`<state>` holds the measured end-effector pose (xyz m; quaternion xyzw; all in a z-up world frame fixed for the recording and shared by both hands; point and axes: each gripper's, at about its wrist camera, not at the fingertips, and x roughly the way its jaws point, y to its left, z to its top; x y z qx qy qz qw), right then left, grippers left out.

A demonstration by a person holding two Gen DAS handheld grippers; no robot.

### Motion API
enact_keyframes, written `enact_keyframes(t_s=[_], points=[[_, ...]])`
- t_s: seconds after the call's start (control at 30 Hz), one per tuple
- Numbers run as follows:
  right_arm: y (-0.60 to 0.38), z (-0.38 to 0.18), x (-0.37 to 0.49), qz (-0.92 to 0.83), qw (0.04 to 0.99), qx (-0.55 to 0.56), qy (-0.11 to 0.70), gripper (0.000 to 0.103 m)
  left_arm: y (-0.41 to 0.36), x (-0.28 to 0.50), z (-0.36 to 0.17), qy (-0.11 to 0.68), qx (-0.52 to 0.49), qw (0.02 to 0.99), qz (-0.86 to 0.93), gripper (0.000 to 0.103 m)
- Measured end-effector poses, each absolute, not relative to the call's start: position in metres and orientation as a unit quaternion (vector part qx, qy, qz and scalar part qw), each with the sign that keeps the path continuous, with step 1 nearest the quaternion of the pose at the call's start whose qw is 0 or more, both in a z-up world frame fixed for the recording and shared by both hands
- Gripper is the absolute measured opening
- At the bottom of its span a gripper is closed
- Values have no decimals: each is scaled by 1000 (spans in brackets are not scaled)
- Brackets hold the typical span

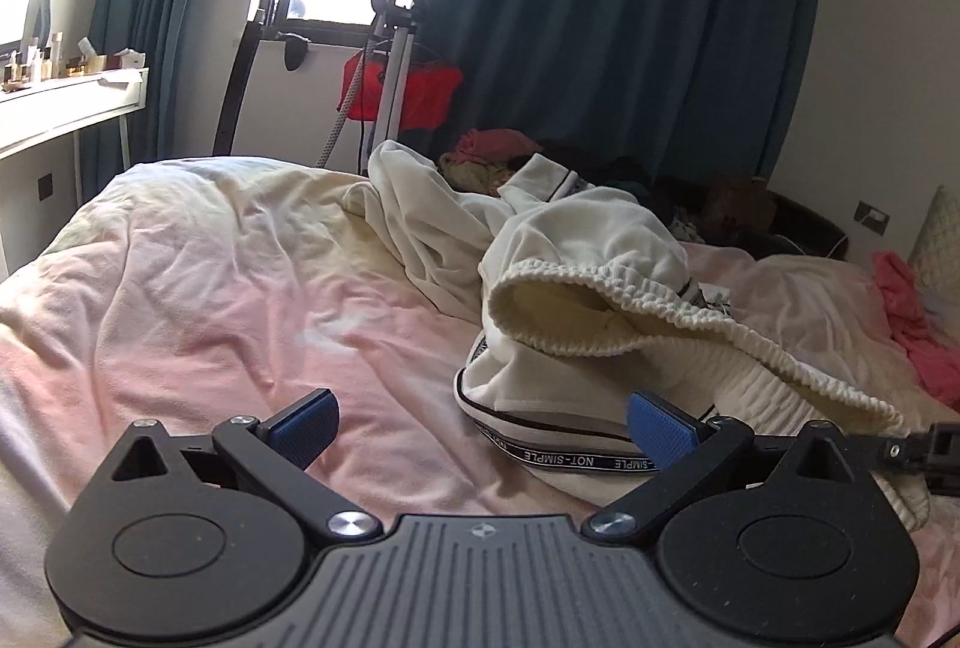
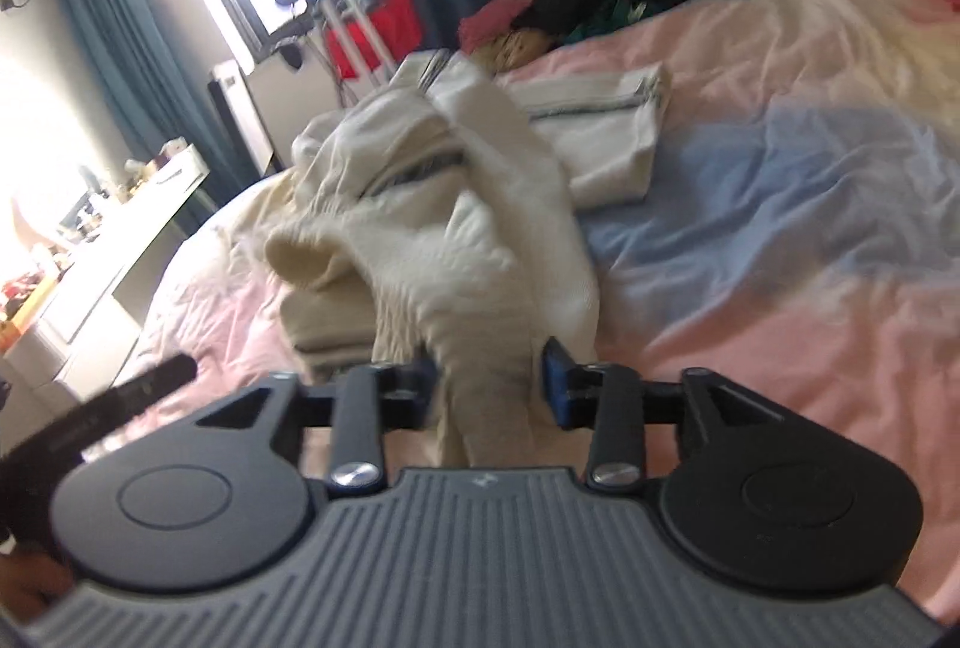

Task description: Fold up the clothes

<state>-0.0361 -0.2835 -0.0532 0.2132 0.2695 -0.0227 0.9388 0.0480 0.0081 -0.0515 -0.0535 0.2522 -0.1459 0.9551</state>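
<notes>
Across a rumpled pink duvet (image 1: 198, 288), cream track pants (image 1: 576, 288) lay bunched as the left gripper (image 1: 480, 429) hovered wide open and empty, the right gripper (image 2: 489, 387) half-open around loose fabric, apparently between grips, flattening seemingly due next.

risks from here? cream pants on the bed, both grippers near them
1. Fabric of the cream pants sits between the right gripper pads; pulling away could drag and bunch them.
2. Left gripper is open and empty, so nothing pins the lettered hem.
3. The bedcover is rumpled, so folds may come out uneven.
</notes>
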Motion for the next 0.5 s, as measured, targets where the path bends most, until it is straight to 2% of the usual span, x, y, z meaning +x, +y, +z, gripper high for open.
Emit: enact_keyframes(t_s=[0.03,0.07,0.1,0.23,0.43,0.5], points=[[-281,-49,-42,-30,946,200,255,65,4,48,-53,254,-48,954,-149,103],[-279,-45,-48,-36,952,187,240,77,1,48,-55,256,-43,954,-152,103],[-279,-42,-50,-34,957,178,227,80,-1,47,-56,258,-39,953,-156,103],[-266,-40,-42,13,965,146,215,80,-9,46,-60,256,-18,953,-162,103],[-236,-40,22,73,964,57,248,64,-5,50,-58,259,-10,956,-141,103],[-231,-44,44,72,961,40,263,52,-1,51,-57,255,-5,958,-128,103]])
